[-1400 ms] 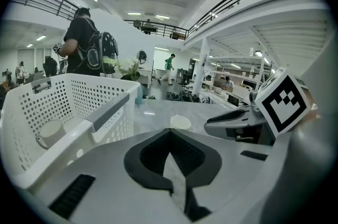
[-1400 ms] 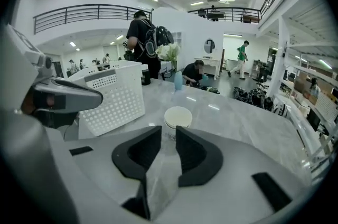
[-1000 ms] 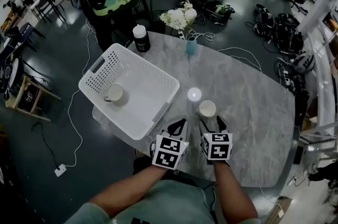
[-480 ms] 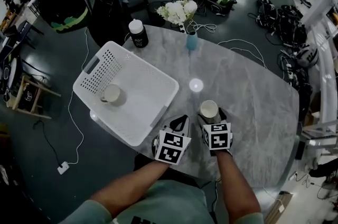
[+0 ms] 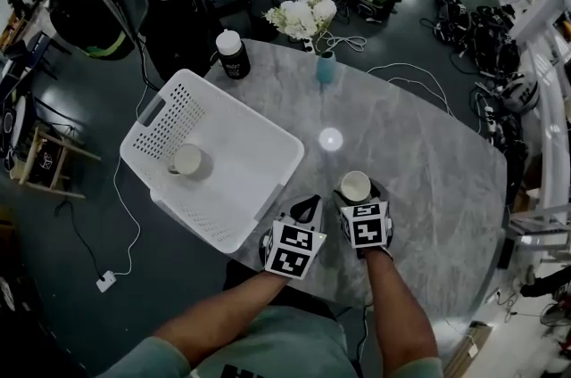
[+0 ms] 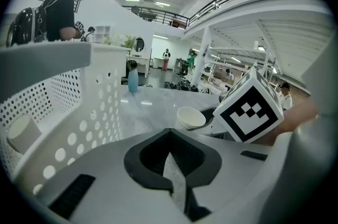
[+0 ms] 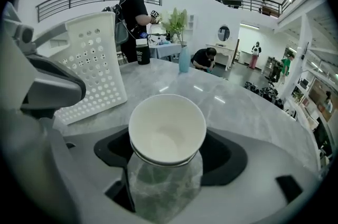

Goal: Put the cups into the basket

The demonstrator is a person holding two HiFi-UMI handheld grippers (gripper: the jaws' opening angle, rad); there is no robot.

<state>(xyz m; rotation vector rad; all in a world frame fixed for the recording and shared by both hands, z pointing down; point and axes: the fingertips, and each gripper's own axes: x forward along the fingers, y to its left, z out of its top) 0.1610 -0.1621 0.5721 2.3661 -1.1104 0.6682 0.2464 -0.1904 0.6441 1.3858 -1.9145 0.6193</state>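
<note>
One cup point(image 5: 187, 160) lies in the basket point(image 5: 241, 144) at ten o'clock; second cup point(image 7: 167, 130) stands inside the right gripper point(image 5: 358, 193), jaws just opened (unpinched); left gripper point(image 5: 305, 209) clenched, empty.

Here's the shirt point(image 5: 268, 345): pale green, short sleeves | left gripper point(image 5: 306, 207): white shell, black jaw tips, cube point(image 5: 293, 250) of black-and-white square markers | right gripper point(image 5: 356, 192): same white-and-black build, own marker cube point(image 5: 367, 226)
</note>
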